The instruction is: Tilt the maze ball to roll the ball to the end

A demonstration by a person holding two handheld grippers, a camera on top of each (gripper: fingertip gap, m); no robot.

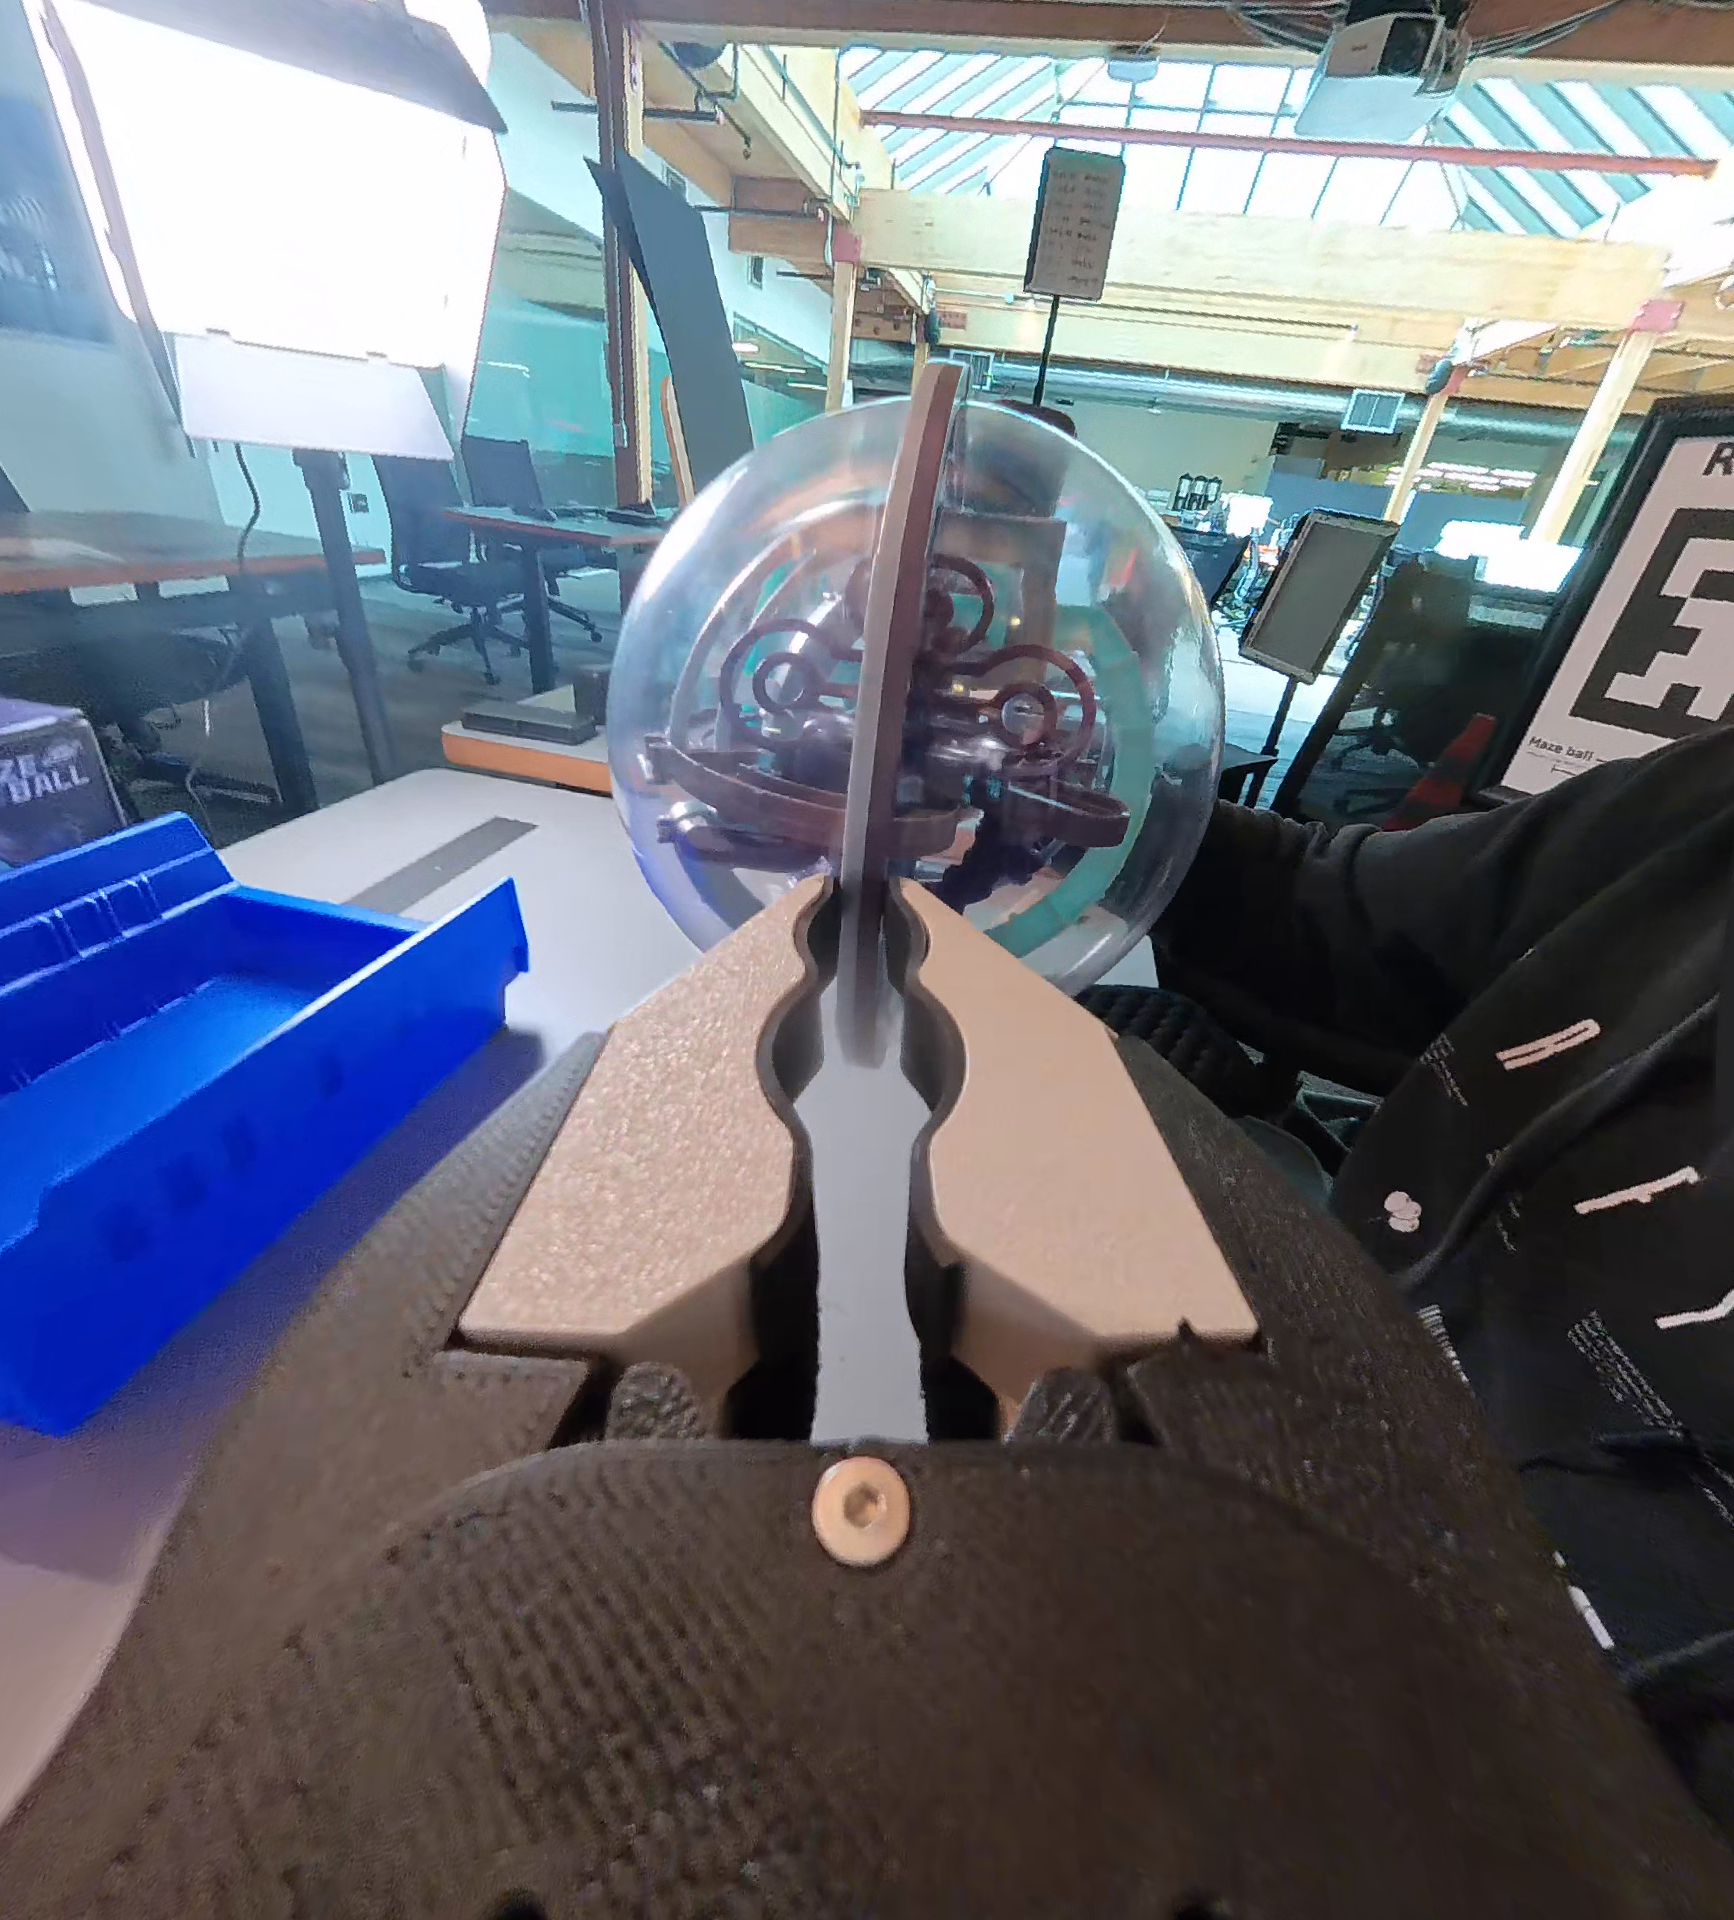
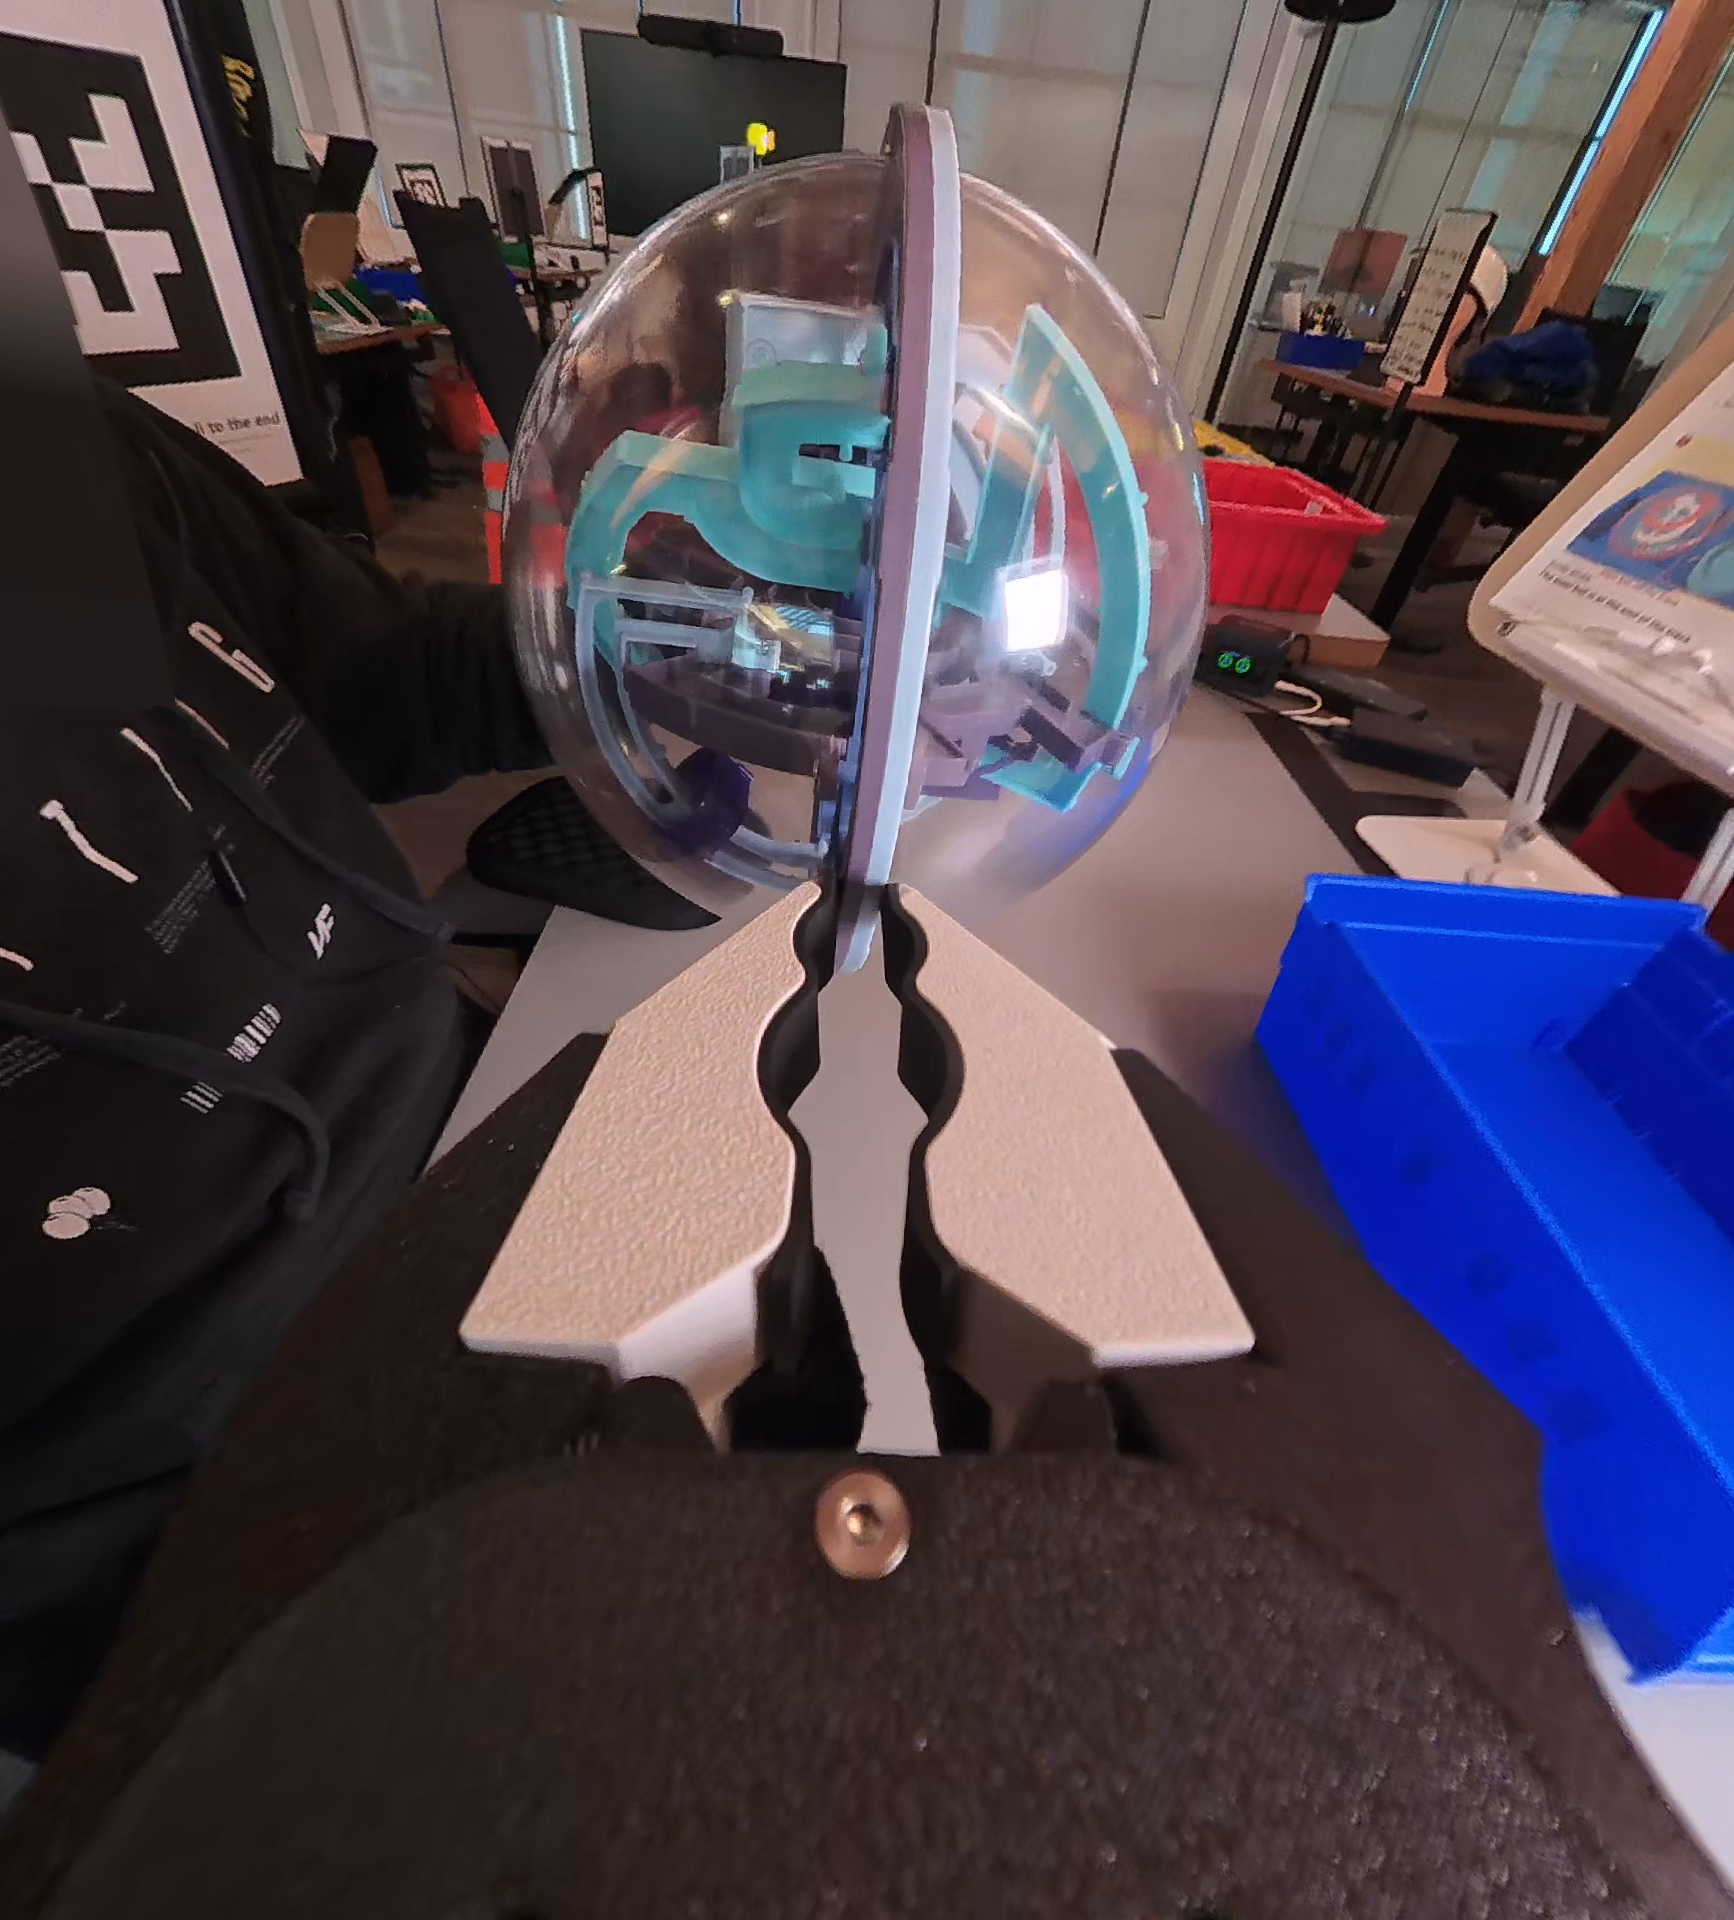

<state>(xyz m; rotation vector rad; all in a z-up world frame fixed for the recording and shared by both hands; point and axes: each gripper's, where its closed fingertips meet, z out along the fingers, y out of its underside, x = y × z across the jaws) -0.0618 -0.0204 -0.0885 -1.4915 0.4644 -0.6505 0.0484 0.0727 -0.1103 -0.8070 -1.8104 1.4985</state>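
Observation:
The maze ball (image 1: 1050, 665) is a clear sphere with dark red and teal tracks inside and a flat grey rim around its middle. My left gripper (image 1: 861, 894) is shut on that rim and holds the ball up above the table. A small steel ball (image 1: 1024, 713) sits on a dark red loop inside. In the right wrist view the maze ball (image 2: 738, 520) shows its teal tracks, and my right gripper (image 2: 855, 904) is shut on the rim from the opposite side. The rim stands upright in both views.
A blue plastic bin (image 1: 167, 1091) lies on the grey table (image 1: 572, 935) left of the ball; it also shows in the right wrist view (image 2: 1569, 1195). The maze ball's box (image 1: 1, 790) stands behind it. A person's black sleeve (image 1: 1465, 914) is beside the ball. An instruction sheet on a stand (image 2: 1663, 551) is at right.

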